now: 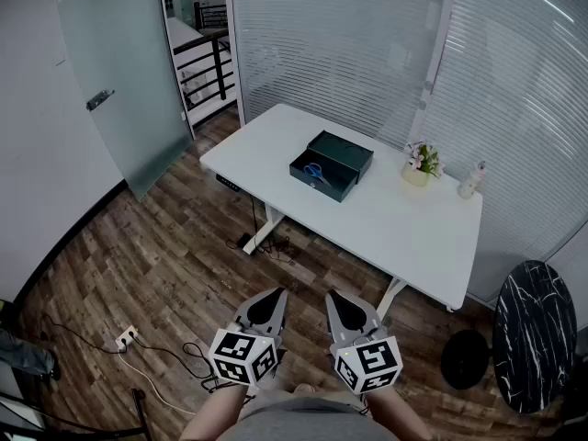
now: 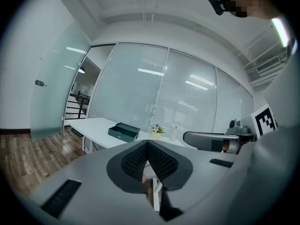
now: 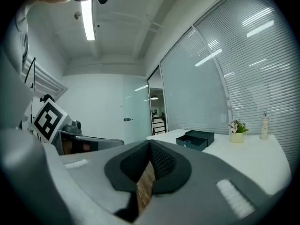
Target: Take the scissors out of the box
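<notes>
Left gripper [image 1: 266, 309] and right gripper [image 1: 344, 312] hang close to the body, jaws pressed together on nothing, well apart from the table [image 1: 404, 232] where the scissors [image 1: 313, 169] lie inside the open box [image 1: 323, 187], so the reach looks not yet begun.

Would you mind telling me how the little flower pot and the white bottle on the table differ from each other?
The flower pot is squat and holds pink flowers with green leaves; the bottle is slim and plain white. The flower pot stands nearer the open box; the bottle stands closer to the right end of the table in the head view. Both stand upright near the table's far edge.
</notes>
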Available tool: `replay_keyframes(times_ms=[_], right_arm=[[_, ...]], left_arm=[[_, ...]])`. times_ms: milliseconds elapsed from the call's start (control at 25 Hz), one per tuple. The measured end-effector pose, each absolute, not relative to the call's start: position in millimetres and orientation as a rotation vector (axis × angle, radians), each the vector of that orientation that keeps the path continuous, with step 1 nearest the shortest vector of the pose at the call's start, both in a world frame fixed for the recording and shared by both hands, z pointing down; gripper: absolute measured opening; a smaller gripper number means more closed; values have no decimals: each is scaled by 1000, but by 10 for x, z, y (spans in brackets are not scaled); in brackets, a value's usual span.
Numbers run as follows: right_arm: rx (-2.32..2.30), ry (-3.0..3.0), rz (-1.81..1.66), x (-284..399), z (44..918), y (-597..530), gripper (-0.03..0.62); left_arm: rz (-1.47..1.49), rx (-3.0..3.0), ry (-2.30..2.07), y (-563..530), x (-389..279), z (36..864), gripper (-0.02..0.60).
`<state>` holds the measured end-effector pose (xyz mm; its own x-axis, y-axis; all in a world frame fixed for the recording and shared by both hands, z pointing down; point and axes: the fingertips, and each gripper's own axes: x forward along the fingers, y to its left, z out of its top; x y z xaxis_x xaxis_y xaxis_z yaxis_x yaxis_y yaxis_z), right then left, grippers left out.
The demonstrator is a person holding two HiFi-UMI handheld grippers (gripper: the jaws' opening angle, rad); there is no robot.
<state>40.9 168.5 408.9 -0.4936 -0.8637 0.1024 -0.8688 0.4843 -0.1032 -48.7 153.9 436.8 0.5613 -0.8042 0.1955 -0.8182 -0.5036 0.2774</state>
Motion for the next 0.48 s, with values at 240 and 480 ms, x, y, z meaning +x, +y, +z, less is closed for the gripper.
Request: replay_keyframes(times_ms=[240,480], right_arm=[[1554,-2678,211,341,4112,1756,9],[1535,-2678,200,361,4103,1823,9]], left_arm=[[69,2460,-1331,1601,-536,4371,5],[55,2452,-1342,1686,-536,4363,5]])
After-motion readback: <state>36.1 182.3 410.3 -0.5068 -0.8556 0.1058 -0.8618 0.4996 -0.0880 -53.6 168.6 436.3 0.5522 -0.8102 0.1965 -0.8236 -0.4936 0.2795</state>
